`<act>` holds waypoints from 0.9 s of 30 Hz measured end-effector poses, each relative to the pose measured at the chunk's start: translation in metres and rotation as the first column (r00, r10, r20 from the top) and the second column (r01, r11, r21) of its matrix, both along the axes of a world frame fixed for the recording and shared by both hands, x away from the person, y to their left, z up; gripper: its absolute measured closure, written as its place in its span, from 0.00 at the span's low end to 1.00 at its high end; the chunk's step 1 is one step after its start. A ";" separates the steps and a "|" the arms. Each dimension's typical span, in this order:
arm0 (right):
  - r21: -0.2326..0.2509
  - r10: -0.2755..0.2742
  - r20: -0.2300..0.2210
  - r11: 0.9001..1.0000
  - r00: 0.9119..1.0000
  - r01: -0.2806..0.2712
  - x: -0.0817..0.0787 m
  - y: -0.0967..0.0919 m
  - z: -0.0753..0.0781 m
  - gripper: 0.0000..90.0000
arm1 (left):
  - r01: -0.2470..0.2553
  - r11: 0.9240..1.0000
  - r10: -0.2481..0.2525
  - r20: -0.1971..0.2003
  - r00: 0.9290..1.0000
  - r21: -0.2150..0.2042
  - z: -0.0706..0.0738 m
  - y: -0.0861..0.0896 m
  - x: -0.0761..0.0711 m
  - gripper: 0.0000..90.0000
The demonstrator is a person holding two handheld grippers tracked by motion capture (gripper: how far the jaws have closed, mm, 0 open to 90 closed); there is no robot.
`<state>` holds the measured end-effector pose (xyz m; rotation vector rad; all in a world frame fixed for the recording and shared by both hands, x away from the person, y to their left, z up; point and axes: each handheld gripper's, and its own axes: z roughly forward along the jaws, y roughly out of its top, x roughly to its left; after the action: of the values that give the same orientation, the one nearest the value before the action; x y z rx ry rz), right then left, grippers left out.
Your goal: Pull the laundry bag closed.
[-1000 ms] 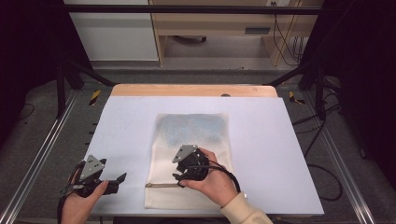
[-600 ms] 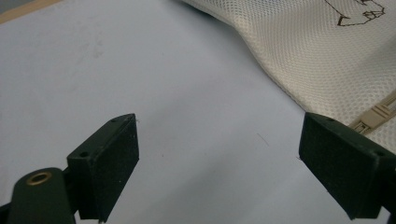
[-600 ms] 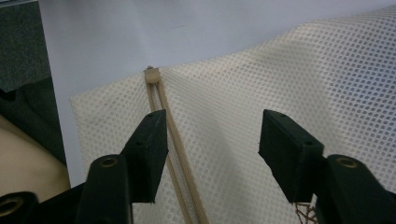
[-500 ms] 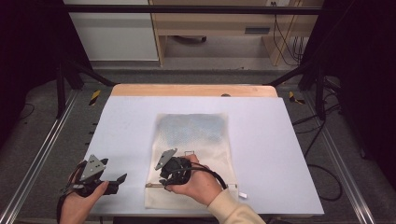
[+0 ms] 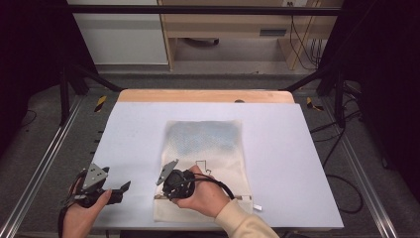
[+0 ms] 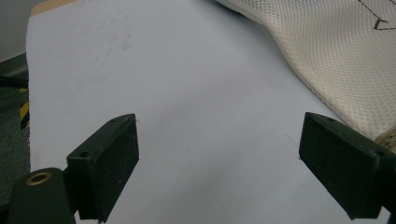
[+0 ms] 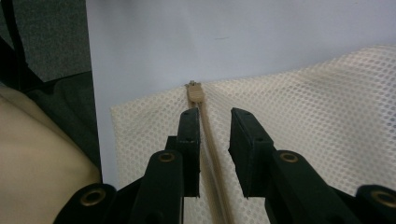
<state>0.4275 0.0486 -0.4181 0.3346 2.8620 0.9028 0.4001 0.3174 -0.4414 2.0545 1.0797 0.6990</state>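
A cream mesh bag [image 5: 218, 148] lies flat in the middle of the white table; something bluish shows through its far half. A tan zipper [image 7: 205, 126] runs along the bag's near edge and ends at a small tab [image 7: 194, 88] by the corner. My right gripper [image 5: 167, 191] hovers low over the bag's near left corner. Its jaws stand narrowly apart, one on each side of the zipper line [image 7: 215, 114], and grip nothing that I can see. My left gripper [image 5: 124, 190] is wide open over bare table [image 6: 219, 135], left of the bag [image 6: 336, 60].
The white table top [image 5: 297, 148] has a wooden strip [image 5: 205, 95] along its far edge. A small white tag [image 5: 257, 207] lies at the zipper's right end. Metal rails and cables run beside the table.
My right gripper has slid left along the zipper, from the bag's middle to its near left corner. The left gripper has barely moved.
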 end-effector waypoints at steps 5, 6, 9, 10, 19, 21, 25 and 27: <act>0.026 0.011 -0.018 1.000 1.000 -0.011 0.000 0.010 -0.006 0.82 | -0.013 1.000 0.013 -0.006 1.000 -0.008 0.000 0.001 -0.001 0.13; 0.024 0.014 -0.025 1.000 1.000 -0.013 0.000 0.012 -0.007 0.81 | -0.015 1.000 0.015 -0.009 1.000 -0.009 0.000 0.001 -0.001 0.13; 0.026 0.030 -0.033 0.999 0.999 -0.029 0.001 0.020 -0.012 0.81 | -0.015 1.000 0.015 -0.014 1.000 -0.017 0.000 0.001 -0.001 0.13; 0.026 0.030 -0.033 0.999 0.999 -0.029 0.001 0.020 -0.012 0.81 | -0.015 1.000 0.015 -0.014 1.000 -0.017 0.000 0.001 -0.001 0.13; -0.027 0.039 -0.055 0.999 0.998 -0.041 0.009 0.036 -0.027 0.86 | -0.007 0.998 0.004 -0.033 0.999 -0.064 0.003 -0.001 -0.008 0.13; -0.022 0.040 -0.070 0.999 0.997 -0.042 0.011 0.037 -0.028 0.91 | 0.003 0.997 -0.006 -0.032 0.999 -0.080 0.004 -0.002 -0.012 0.13; -0.011 0.050 -0.079 0.999 0.996 -0.051 0.011 0.035 -0.024 0.91 | 0.021 0.995 -0.025 -0.042 0.999 -0.102 0.004 -0.006 -0.021 0.11; 0.006 0.054 -0.071 0.999 0.996 -0.054 0.011 0.032 -0.019 0.91 | 0.031 0.993 -0.037 -0.053 0.998 -0.113 0.003 -0.009 -0.025 0.11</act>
<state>0.4384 0.0806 -0.4375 0.2971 2.9479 0.9243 0.3754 0.3085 -0.4379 2.0014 1.0874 0.5546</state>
